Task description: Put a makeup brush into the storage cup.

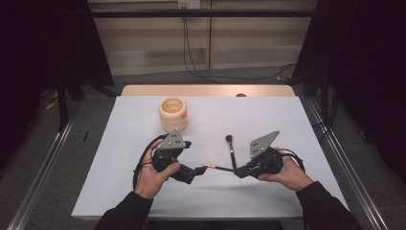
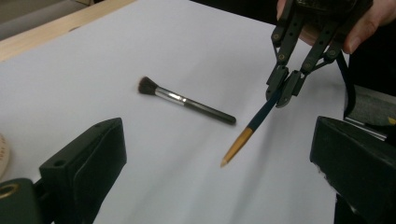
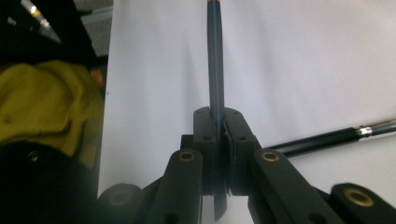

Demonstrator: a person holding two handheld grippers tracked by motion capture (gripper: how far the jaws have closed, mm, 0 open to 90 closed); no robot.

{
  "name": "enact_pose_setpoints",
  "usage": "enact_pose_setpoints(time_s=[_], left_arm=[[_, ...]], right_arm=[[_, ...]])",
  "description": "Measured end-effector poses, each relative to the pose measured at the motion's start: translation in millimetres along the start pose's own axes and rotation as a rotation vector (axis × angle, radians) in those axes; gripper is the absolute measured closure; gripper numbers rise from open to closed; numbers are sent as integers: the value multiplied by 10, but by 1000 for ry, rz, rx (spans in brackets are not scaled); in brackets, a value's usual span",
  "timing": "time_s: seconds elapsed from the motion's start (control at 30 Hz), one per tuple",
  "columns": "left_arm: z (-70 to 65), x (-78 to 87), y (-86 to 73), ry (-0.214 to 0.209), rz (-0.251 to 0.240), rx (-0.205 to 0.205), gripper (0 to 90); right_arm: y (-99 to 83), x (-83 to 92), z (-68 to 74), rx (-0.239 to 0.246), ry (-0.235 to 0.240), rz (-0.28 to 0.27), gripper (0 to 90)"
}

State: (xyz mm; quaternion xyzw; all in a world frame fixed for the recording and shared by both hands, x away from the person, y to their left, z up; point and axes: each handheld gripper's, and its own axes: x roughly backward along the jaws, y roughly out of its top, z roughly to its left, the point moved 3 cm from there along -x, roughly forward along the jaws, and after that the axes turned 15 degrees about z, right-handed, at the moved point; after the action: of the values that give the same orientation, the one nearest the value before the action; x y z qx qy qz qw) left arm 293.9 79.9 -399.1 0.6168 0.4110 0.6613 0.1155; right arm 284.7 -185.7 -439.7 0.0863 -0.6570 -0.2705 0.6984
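Jaws of the right gripper [image 2: 285, 88] are closed on a thin dark pencil-like stick [image 2: 256, 122], pinching it near its back end, so most of its length stays free in front. Its long axis runs nearly level above the white table [image 1: 268, 120], with the orange tip [image 1: 209, 166] pointing toward the left gripper [image 1: 194, 173], probably to offer it there. The jaws of that gripper stand wide open and hold nothing. 1 makeup brush [image 2: 186, 100] lies flat on the table behind the stick, and 1 beige cup [image 1: 173, 114] stands farther back.
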Motion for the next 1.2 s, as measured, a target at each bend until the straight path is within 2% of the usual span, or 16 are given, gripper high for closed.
enact_pose_setpoints(time_s=[0.3, 0.4, 0.5, 0.67, 0.77, 0.8, 0.9, 0.93, 1.2], left_arm=[[9, -7, -25, -20, -27, 15, 39], [5, -7, -21, -44, -26, 23, 37], [6, -1, -11, -38, -41, 29, 30], [12, 19, -5, -24, -66, 38, 29], [17, 40, -6, -9, -60, 31, 29], [13, 44, -2, -18, -80, 35, 29], [16, 59, 4, -15, -93, 39, 27], [14, 61, 3, -15, -94, 41, 27], [1, 55, 17, -17, -107, 40, 34]], right_arm=[[-37, 9, -40, -33, -14, -24, 850], [-37, 18, -60, -59, -16, -70, 850], [-42, 15, -80, -86, -18, -106, 850], [-48, 52, -102, -100, -22, -164, 850], [-42, 81, -100, -97, -19, -196, 850], [-36, 85, -96, -95, -18, -205, 850], [-9, 99, -63, -82, -20, -224, 851], [3, 109, -61, -81, -33, -238, 850], [15, 182, -56, -75, -28, -335, 850]])
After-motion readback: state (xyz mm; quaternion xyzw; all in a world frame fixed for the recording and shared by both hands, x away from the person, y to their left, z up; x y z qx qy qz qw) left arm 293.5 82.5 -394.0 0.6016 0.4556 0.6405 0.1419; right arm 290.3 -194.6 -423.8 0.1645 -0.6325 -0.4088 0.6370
